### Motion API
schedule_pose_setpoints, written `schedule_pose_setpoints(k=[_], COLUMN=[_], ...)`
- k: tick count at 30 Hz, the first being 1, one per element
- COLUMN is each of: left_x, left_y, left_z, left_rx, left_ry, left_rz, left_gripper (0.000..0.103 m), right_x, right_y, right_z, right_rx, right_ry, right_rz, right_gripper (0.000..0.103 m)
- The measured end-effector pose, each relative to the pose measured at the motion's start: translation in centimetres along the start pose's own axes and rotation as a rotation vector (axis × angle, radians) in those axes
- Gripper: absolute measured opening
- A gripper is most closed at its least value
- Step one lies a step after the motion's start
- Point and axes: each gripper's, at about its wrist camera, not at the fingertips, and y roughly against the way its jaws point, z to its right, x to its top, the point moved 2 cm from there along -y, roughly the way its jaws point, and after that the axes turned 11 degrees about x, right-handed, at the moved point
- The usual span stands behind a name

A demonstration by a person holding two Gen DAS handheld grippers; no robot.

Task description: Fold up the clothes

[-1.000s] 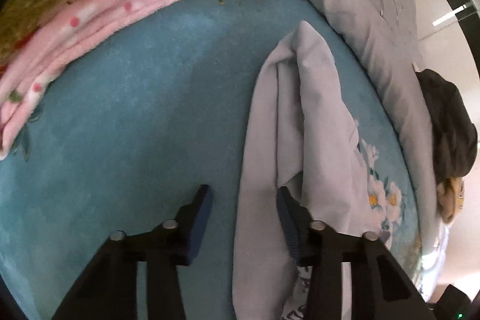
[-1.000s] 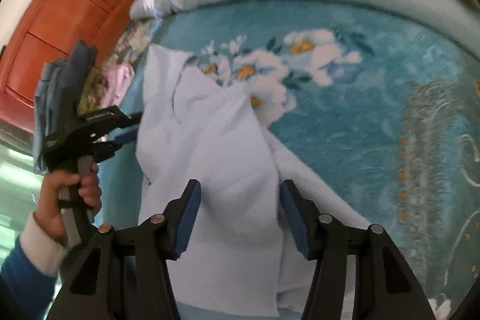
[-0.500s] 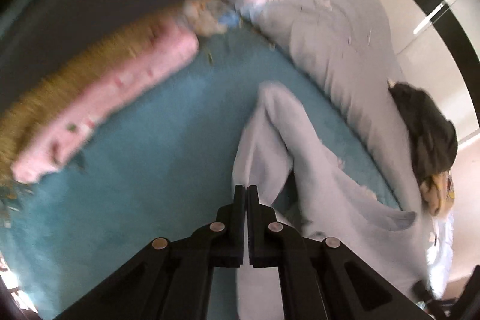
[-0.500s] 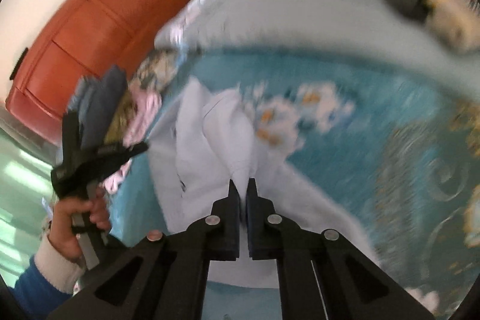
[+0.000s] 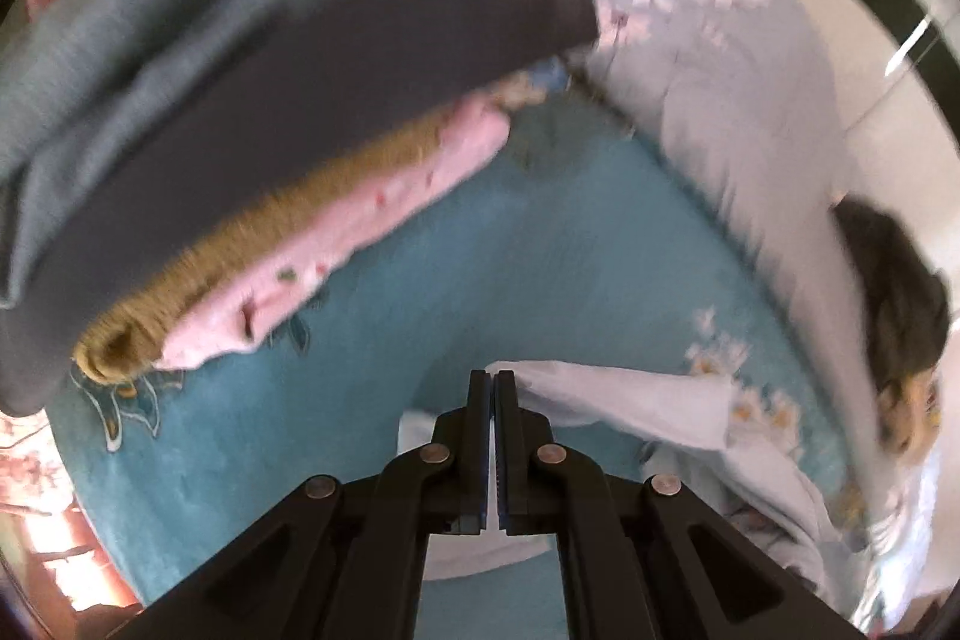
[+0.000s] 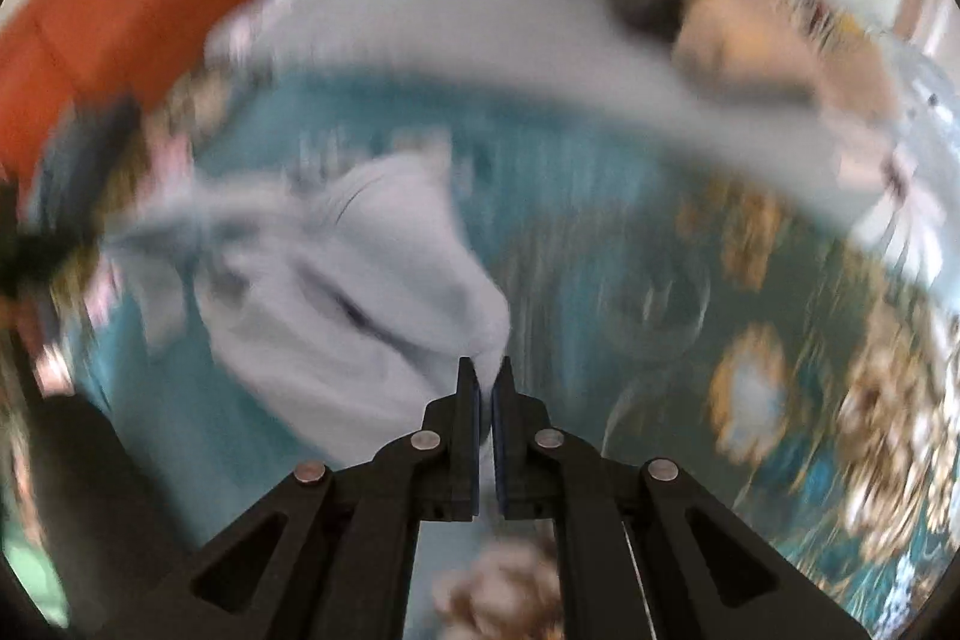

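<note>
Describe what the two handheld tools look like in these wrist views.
Both look alike. The left tool and the right tool are matte black plastic, each with two flat, tapering fingers lined with blue pads on their inner faces. Angular black linkage arms with triangular cut-outs spread back from the fingers, joined by round silver rivets. No cables, markings or sleeves show.

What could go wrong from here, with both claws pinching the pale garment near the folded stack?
1. Each claw, left and right, seems to grip only a thin edge of the pale grey garment, so the cloth may slip out.
2. The garment hangs bunched and creased; laid down like this, the fold would probably come out uneven.
3. The folded stack looms close to the left claw; a swing might topple it.
</note>
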Motion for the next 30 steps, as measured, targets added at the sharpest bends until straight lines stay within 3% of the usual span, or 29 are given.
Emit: schedule_pose_setpoints(k=[4,8,10,12,17,19,23,26,30], left_x=[-0.2,-0.5,-1.1,-1.9,-4.7,-6.0,-8.1,-8.4,-7.7], left_y=[-1.2,-0.5,0.3,1.4,3.1,2.8,1.0,-0.5,-3.9], left_z=[1.4,2.1,2.6,3.7,8.8,10.8,12.8,13.8,14.3], left_rx=[0.063,0.052,0.052,0.035,0.009,0.013,0.018,0.026,0.114], left_ry=[-0.081,-0.188,-0.249,-0.331,-0.694,-0.848,-1.056,-1.116,-1.106], left_rz=[-0.007,-0.003,0.012,0.050,0.182,0.210,0.156,0.134,0.118], left_gripper=[0.001,0.004,0.013,0.039,0.064,0.065,0.065,0.066,0.066], right_x=[-4.5,-5.9,-5.6,-5.2,-3.0,-2.7,-2.0,-2.0,-1.7], right_y=[-3.2,-3.3,-2.6,-1.9,-1.8,-2.4,-3.3,-3.9,-4.1], right_z=[0.5,0.7,1.4,2.3,3.1,2.8,2.6,2.5,2.7], right_rx=[0.056,0.095,0.098,0.089,0.149,0.172,0.169,0.150,0.171], right_ry=[-0.052,-0.054,-0.066,-0.080,-0.127,-0.131,-0.118,-0.117,-0.168], right_rz=[-0.118,-0.157,-0.157,-0.148,-0.100,-0.097,-0.103,-0.101,-0.091], right_gripper=[0.003,0.003,0.006,0.010,0.026,0.032,0.033,0.034,0.034])
